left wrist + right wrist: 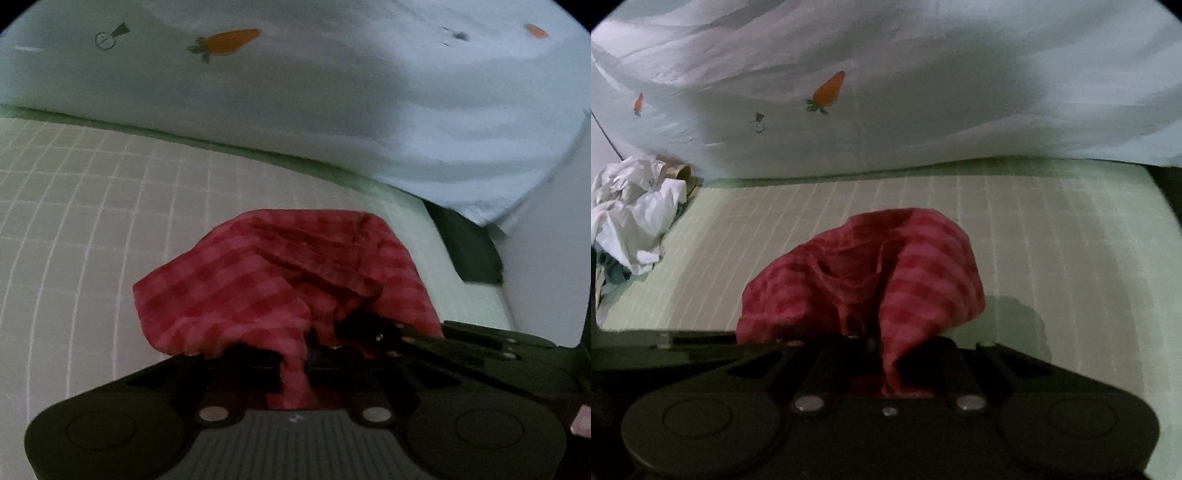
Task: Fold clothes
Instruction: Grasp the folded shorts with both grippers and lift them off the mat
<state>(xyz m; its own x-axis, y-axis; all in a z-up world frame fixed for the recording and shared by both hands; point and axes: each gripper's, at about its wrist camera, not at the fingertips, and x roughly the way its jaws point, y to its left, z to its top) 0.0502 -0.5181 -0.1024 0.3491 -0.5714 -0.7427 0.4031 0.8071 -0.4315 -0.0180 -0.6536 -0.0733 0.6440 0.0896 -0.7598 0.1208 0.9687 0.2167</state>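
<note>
A red and pink checked cloth (pixel 258 280) is bunched up over the pale green grid mat (pixel 92 206). My left gripper (pixel 295 354) is shut on a fold of it, and the cloth drapes over the fingers and hides them. The same cloth (pixel 886 266) fills the middle of the right wrist view, above the mat (pixel 1052 240). My right gripper (pixel 882 350) is shut on another fold, its fingertips hidden under the fabric. The other gripper's black fingers (pixel 472 343) show at the right of the left wrist view, close beside my left one.
A white sheet with carrot prints (pixel 332 92) hangs along the far edge of the mat, and it also shows in the right wrist view (pixel 886 92). A crumpled white garment (pixel 631 206) and a cardboard tube (pixel 681 173) lie at the left. A dark object (pixel 469 247) sits at the mat's right edge.
</note>
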